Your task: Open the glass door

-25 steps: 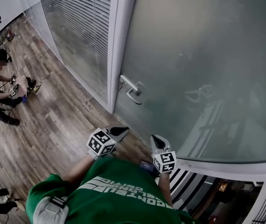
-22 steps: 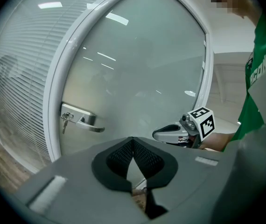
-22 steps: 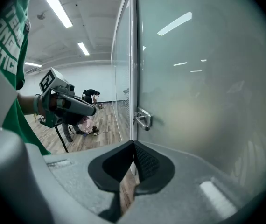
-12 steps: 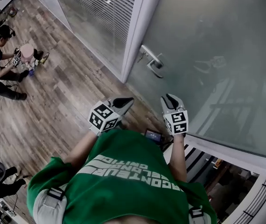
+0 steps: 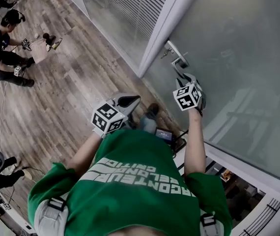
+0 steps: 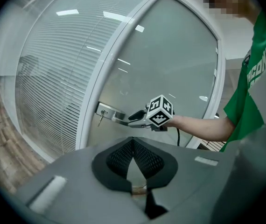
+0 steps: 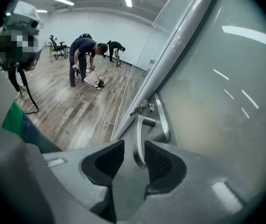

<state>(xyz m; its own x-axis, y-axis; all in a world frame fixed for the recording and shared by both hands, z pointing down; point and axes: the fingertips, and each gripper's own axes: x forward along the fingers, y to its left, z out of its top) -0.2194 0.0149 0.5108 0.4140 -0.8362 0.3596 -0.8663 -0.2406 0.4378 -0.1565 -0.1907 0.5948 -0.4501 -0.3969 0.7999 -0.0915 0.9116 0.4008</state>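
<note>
The left gripper [image 5: 129,101] hangs over the wooden floor [image 5: 56,102] with its jaws closed tip to tip and nothing between them; the white door frame [image 5: 165,23] stands ahead of them and to their right. The right gripper [image 7: 134,149] has its jaws spread wide, having just been opening, and the metal lever of the door handle [image 7: 138,134] runs between them, nearer the right-hand pad, with neither pad plainly pressing it. The frosted glass door [image 7: 217,92] rises just beyond these jaws and to their right, its handle fixed at the edge beside the frame
</note>
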